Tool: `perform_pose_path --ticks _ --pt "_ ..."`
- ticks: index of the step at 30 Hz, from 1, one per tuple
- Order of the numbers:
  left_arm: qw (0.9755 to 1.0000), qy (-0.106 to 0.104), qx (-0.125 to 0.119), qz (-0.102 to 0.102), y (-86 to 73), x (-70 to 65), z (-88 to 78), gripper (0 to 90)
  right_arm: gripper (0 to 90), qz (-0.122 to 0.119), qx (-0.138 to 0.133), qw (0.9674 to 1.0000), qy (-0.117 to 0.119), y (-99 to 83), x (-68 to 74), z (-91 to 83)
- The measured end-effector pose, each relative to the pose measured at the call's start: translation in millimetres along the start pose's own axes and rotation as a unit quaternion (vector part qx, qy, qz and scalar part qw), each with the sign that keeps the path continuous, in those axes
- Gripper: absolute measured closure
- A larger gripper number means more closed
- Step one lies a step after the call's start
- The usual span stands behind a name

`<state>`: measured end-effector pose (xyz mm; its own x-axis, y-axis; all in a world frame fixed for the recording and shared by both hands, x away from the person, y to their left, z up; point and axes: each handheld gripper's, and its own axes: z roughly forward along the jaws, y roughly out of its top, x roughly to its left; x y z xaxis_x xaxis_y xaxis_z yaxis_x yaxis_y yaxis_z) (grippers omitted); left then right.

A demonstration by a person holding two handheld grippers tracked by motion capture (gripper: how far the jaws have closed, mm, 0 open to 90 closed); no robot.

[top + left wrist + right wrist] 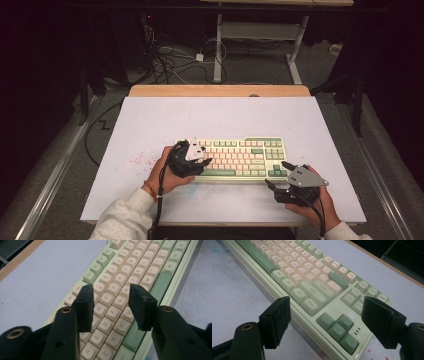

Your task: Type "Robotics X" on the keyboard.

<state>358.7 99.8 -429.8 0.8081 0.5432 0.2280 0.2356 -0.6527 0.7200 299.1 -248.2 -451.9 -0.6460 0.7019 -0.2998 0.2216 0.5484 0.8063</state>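
Overhead, both parted jaws hover above keyboard (240, 157).

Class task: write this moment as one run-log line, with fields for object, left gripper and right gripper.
object: cream-and-green plastic keyboard on white table | left gripper: jaws open above letter keys | right gripper: jaws open by arrow keys
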Motion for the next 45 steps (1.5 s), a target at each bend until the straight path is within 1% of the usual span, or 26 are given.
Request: perform_pose_path --ticks 1,3,4,5,7,9,10,12,14,15,18,19,21,27,33,36,40,42,43,45 --pt "1.0 0.002 -0.001 -0.001 -1.6 0.4 -1.4 48.6 23.7 0.0 0.0 1.0 0.0 0.0 0.0 0.0" --pt "0.9999 0.011 -0.006 0.006 -5.6 0.1 -4.4 42.5 23.7 0.0 0.0 1.0 -0.001 0.1 -0.1 -0.2" --pt "0.9998 0.014 -0.009 0.006 -7.7 0.1 -5.7 40.2 23.7 0.0 0.0 1.0 0.0 0.1 -0.4 -0.2" --pt "0.9998 0.015 -0.01 0.007 -9.8 0.4 -6.9 37.4 23.8 -0.001 0.0 1.0 0.0 0.1 -0.6 -0.2" --pt "0.9996 0.023 -0.016 0.009 -14.1 0.0 -9.2 30.3 23.8 0.001 0.001 1.0 0.0 0.1 -1.0 0.1" --pt "0.9994 0.026 -0.018 0.011 -17.8 0.0 -10.8 26.1 23.8 0.001 0.002 1.0 -0.001 0.1 -1.1 0.5" --pt "0.9993 0.031 -0.018 0.011 -19.9 -0.2 -11.5 24.0 23.9 0.002 0.001 1.0 -0.001 0.1 -1.1 0.7" --pt "0.9991 0.036 -0.022 0.009 -24.7 -0.3 -13.5 21.5 23.9 0.003 0.003 1.0 0.001 0.2 -0.7 0.9" --pt "0.9985 0.049 -0.022 0.013 -29.7 -0.9 -17.0 19.7 24.0 0.003 0.003 1.0 0.0 0.1 -0.3 1.1" --pt "0.9984 0.049 -0.025 0.011 -32.6 -0.4 -19.4 19.6 24.1 0.003 0.003 1.0 0.001 0.1 -0.4 1.2" --pt "0.9973 0.066 -0.03 0.004 -41.9 0.5 -26.4 19.5 24.5 0.003 0.004 1.0 0.002 0.3 -0.9 1.3" --pt "0.9974 0.065 -0.031 0.0 -45.1 1.2 -28.3 19.5 24.7 0.004 0.004 1.0 0.002 0.5 -1.1 1.4" --pt "0.997 0.073 -0.027 0.0 -51.6 2.0 -30.8 19.5 25.7 0.004 0.004 1.0 0.002 1.2 -1.2 1.7" --pt "0.9966 0.082 -0.007 -0.001 -67.2 2.1 -34.5 18.9 25.8 0.006 0.003 1.0 0.003 3.3 -1.5 3.2" --pt "0.9962 0.087 0.002 -0.012 -80.1 1.7 -38.8 18.9 26.8 0.004 0.006 1.0 0.003 4.6 -2.7 4.6" --pt "0.9961 0.086 0.009 -0.02 -86.2 1.3 -40.8 18.8 29.5 0.005 0.005 1.0 0.005 6.2 -3.7 4.5" --pt "0.9962 0.082 0.017 -0.025 -92.9 -0.6 -42.4 18.8 35.9 0.003 0.001 0.9999 0.011 9.4 -4.8 4.8" --pt "0.9959 0.084 0.023 -0.023 -95.3 -1.7 -42.7 18.8 41.0 0.005 -0.003 0.9998 0.018 11.8 -5.7 5.7" --pt "0.9959 0.083 0.025 -0.025 -96.3 -1.9 -43.1 18.7 43.0 0.008 -0.003 0.9998 0.02 13.3 -6.1 6.3" --pt "0.9959 0.082 0.026 -0.029 -98.2 -2.2 -44.2 18.7 47.9 0.005 -0.002 0.9996 0.029 16.4 -7.0 8.1"
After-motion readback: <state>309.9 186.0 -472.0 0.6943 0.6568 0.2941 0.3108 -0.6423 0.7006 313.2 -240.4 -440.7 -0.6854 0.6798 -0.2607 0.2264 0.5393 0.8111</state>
